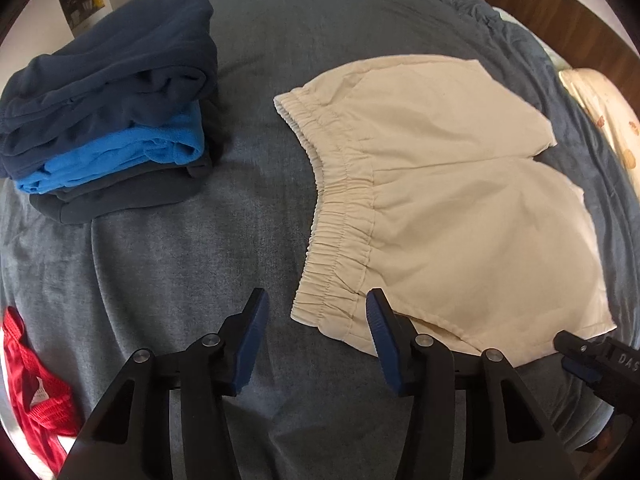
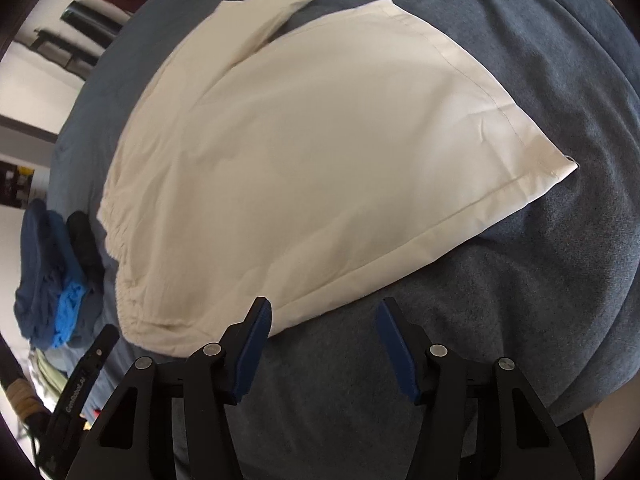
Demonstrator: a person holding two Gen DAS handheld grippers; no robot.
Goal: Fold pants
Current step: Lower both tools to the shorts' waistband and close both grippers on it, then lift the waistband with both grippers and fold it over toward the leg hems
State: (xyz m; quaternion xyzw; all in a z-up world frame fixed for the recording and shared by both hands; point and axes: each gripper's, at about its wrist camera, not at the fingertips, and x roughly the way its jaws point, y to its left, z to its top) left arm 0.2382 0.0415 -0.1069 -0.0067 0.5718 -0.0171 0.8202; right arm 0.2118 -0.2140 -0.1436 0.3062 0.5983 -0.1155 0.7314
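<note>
A pair of cream shorts lies spread flat on a bed covered with a soft, napped grey-blue blanket. The cloth looks like thin woven cotton, lightly creased, with a gathered elastic waistband running in a ruffled curve along the shorts' left side in the left wrist view, and two short legs ending in stitched hems at the right. In the right wrist view the nearer leg tapers to a pointed hem corner, its folded edge crisp against the blanket. The left tongs stand partly open above the near corner of the waistband, gripping nothing; one blue ribbed pad is over the blanket, the other over the cream cloth. The right tongs are likewise partly open and empty, poised at the near edge of the shorts, with the left pad at the fabric's border and the right over bare blanket. A stack of folded dark navy and bright blue fleece garments sits well apart to the left, and a red mesh garment lies at the near left edge. Bare blanket lies between the stack and the shorts.
</note>
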